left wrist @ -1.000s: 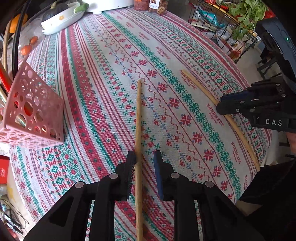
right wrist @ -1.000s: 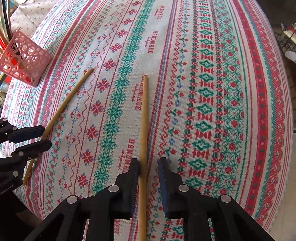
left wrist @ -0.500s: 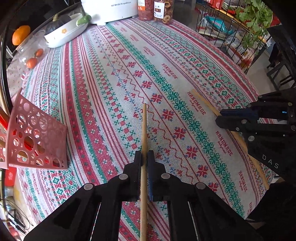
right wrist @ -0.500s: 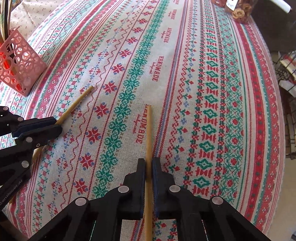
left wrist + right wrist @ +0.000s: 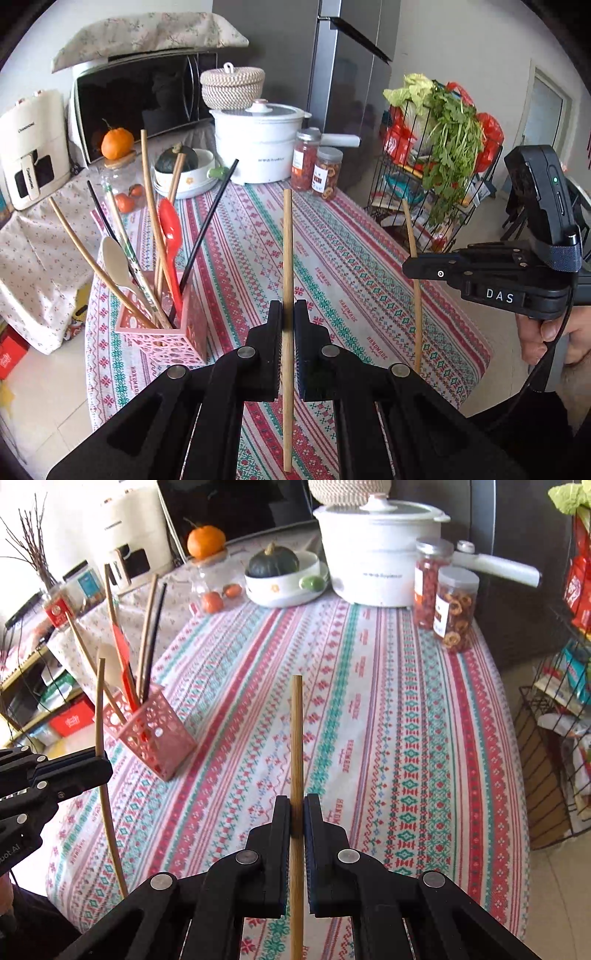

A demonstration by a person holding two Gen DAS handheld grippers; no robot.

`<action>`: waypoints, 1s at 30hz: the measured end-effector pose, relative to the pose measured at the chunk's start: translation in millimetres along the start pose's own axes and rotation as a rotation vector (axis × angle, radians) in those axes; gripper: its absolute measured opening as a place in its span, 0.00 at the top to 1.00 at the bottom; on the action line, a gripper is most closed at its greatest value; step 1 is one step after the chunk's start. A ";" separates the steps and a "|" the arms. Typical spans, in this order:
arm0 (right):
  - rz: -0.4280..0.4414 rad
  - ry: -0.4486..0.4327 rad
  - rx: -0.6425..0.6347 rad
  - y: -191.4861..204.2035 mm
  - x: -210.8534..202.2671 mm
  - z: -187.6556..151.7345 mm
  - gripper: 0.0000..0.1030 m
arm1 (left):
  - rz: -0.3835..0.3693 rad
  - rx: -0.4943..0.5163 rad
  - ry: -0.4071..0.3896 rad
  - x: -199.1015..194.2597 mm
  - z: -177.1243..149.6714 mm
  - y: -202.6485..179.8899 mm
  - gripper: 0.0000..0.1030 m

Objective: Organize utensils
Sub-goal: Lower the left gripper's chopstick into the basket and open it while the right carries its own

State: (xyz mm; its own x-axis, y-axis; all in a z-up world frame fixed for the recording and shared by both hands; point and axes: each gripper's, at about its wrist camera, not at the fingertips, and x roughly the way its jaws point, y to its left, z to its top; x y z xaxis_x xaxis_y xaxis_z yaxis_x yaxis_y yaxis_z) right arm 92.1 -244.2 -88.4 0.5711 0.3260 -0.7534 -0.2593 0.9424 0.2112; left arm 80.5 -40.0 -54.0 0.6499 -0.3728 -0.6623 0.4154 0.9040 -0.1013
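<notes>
**Both chopsticks lifted, holder waits at the left edge**

Left gripper [image 5: 288, 317] is clamped on one wooden chopstick [image 5: 287, 258], and my right gripper [image 5: 296, 812] pinches the other chopstick [image 5: 296, 738]. I hold both upright, clear of the tablecloth [image 5: 351, 258], so each can drop tip-first into the pink holder [image 5: 166, 332] near the tabletop's left edge, already crowded with utensils.
</notes>
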 end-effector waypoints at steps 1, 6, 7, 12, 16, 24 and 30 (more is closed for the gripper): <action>0.006 -0.024 0.002 3.8 -4.9 1.8 0.95 | 0.005 -0.009 -0.035 -10.7 2.5 3.1 0.94; 0.033 -0.140 0.014 17.3 -30.2 11.2 0.95 | 0.038 -0.065 -0.220 -60.4 14.9 22.8 0.94; 0.037 -0.165 0.015 20.4 -34.8 14.0 0.95 | 0.051 -0.073 -0.266 -69.3 17.7 26.7 0.94; 0.065 -0.257 0.021 31.2 -51.5 29.0 0.95 | 0.163 -0.092 -0.481 -93.7 28.4 46.4 0.94; 0.076 -0.272 0.028 38.4 -49.7 38.2 0.95 | 0.271 -0.104 -0.591 -86.7 31.2 62.3 0.94; 0.073 -0.257 0.026 47.0 -32.6 46.0 0.95 | 0.355 -0.107 -0.591 -35.8 32.7 79.1 0.94; 0.067 -0.255 0.020 50.0 -26.6 47.1 0.95 | 0.365 -0.076 -0.519 -2.0 24.8 77.6 0.94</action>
State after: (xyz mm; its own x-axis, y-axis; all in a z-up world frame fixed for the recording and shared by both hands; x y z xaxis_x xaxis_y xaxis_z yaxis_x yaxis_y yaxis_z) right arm 100.6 -202.2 -28.5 0.7317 0.3940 -0.5563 -0.2893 0.9184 0.2699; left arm 127.2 25.6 -42.2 0.9727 -0.0734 -0.2203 0.0747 0.9972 -0.0024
